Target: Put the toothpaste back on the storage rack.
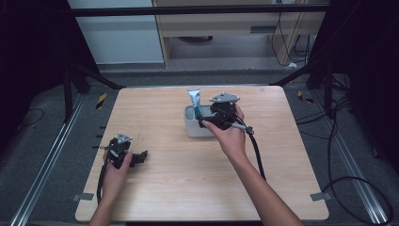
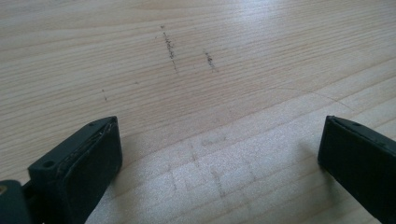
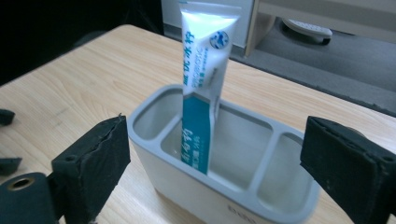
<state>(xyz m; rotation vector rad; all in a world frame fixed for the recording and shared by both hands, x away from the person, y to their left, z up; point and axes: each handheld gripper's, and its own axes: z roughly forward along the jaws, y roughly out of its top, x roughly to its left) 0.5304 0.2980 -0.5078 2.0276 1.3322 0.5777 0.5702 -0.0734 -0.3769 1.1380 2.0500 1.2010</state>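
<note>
Right gripper (image 3: 212, 158) jaws apart, nothing between, just near of white organizer (image 3: 154, 163). Toothpaste tube (image 3: 203, 88) upright in middle compartment: placement looks done, only retreat left. Left gripper (image 2: 219, 154) jaws apart, idle near-left on table (image 1: 188, 188).

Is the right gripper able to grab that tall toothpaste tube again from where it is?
Probably yes. The right gripper has its jaws wide open, and the toothpaste tube stands straight ahead in the middle compartment of the white holder, its top half sticking up with nothing blocking it.
</note>
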